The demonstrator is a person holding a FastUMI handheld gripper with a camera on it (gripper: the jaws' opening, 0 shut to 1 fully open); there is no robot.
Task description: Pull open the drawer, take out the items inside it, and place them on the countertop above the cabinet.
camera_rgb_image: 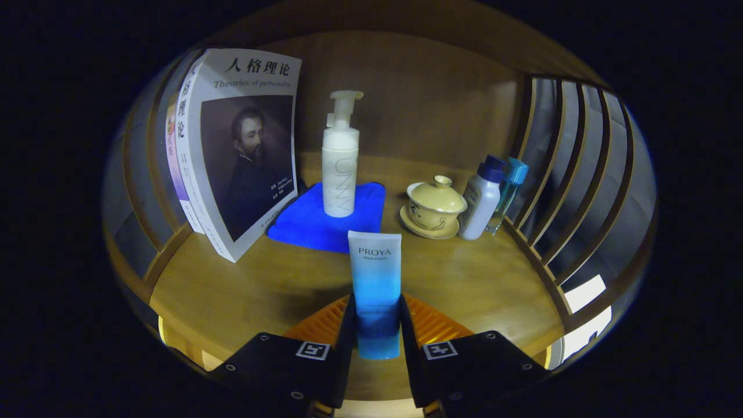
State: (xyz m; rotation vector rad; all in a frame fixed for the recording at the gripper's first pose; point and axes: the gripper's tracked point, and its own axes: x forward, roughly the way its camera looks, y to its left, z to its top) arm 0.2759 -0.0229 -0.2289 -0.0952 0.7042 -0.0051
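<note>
Hand-held gripper (pixel 376 325) is clenched on a blue-and-white cosmetic tube (pixel 375 290), both fingers pressing its lower half from either side, so the tube stands upright between them above the wooden countertop (pixel 244 290). Taking the tube as the landmark: just beyond it lies a folded blue cloth (pixel 302 223) with a white pump bottle (pixel 339 168) standing on it; beyond and to the left a large paperback book (pixel 244 157) stands upright with more books behind it; beyond and to the right sit a cream lidded teacup on its saucer (pixel 434 208), a white bottle with a dark blue cap (pixel 482 200) and a slim teal-capped bottle (pixel 509 188) against slatted wooden sides. By the look of it, the tube is light, soft-walled and glossy, so it may dent or slip under a hard squeeze; the firmer lower body near the cap end is probably the safest place to hold it. Whether it already touches the countertop cannot be told.
</note>
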